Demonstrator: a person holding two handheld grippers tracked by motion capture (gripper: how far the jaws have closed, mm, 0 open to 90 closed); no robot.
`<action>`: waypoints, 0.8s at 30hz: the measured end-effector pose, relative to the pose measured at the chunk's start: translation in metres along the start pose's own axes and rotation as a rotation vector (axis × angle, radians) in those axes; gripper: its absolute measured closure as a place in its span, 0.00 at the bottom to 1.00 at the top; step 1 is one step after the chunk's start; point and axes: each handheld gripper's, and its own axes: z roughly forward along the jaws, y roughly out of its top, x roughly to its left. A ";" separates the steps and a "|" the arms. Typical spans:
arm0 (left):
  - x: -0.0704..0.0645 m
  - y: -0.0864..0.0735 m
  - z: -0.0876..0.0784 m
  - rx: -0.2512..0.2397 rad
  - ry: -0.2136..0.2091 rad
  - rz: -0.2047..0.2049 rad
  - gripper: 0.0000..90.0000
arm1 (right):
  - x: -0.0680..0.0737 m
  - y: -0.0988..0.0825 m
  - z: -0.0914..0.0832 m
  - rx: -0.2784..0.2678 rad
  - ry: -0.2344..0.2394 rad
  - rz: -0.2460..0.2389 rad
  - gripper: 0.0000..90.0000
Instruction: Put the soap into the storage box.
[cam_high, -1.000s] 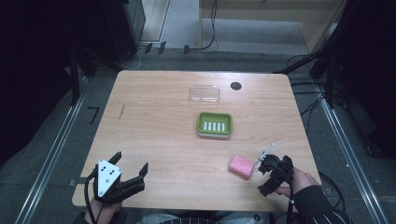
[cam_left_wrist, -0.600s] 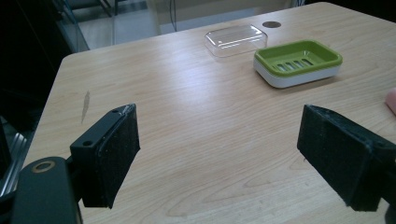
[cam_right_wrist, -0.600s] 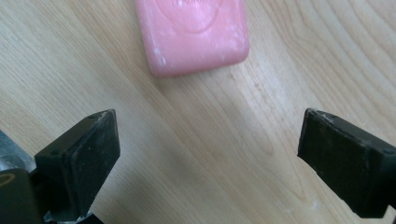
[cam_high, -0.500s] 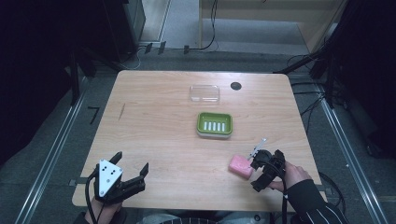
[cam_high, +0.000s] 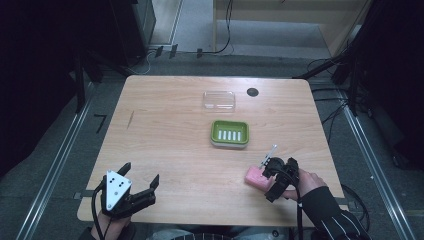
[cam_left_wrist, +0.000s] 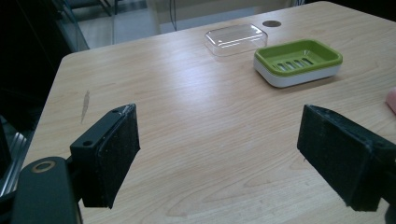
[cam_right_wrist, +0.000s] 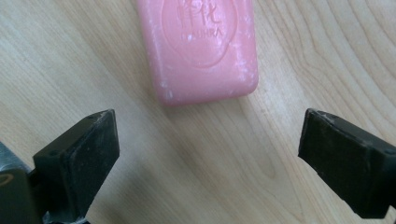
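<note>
On the table (cam_high: 165, 125): one pink soap bar, one green soap dish, one clear lid, and two grippers, one at each near corner.
Soap bar (cam_high: 255, 177): a single pink bar lying flat on the wood near the right front edge, stamped face up; in the right gripper view (cam_right_wrist: 201, 46) it lies just ahead of the fingers, touching neither.
Soap dish (cam_high: 230, 133): one green tray on a white base, with a row of five slots in its floor, near the middle of the table; it holds nothing. Seen also in the left gripper view (cam_left_wrist: 298, 61).
Lid (cam_high: 219, 100): one clear plastic cover, just beyond the dish and apart from it.
Dark disc (cam_high: 252, 92): one small round mark, just right of the lid near the far edge.
Right gripper (cam_high: 266, 176): held just beside the soap bar, its fingers spread wide with bare wood between them.
Left gripper (cam_high: 138, 181): at the near left corner, well apart from everything else; fingers wide, nothing between them.
Hands: two, one on each gripper; the right hand (cam_high: 306, 182) wears a dark striped sleeve.
</note>
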 end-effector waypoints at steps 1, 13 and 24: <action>0.000 0.000 0.000 0.000 0.000 0.001 0.15 | 0.000 0.003 0.000 0.005 0.000 -0.003 0.06; 0.000 0.000 0.001 0.001 0.000 -0.001 0.15 | -0.002 0.017 0.006 0.013 0.026 -0.041 0.04; 0.000 0.000 0.001 0.005 0.001 -0.001 0.15 | -0.007 0.032 0.011 0.015 0.050 -0.077 0.00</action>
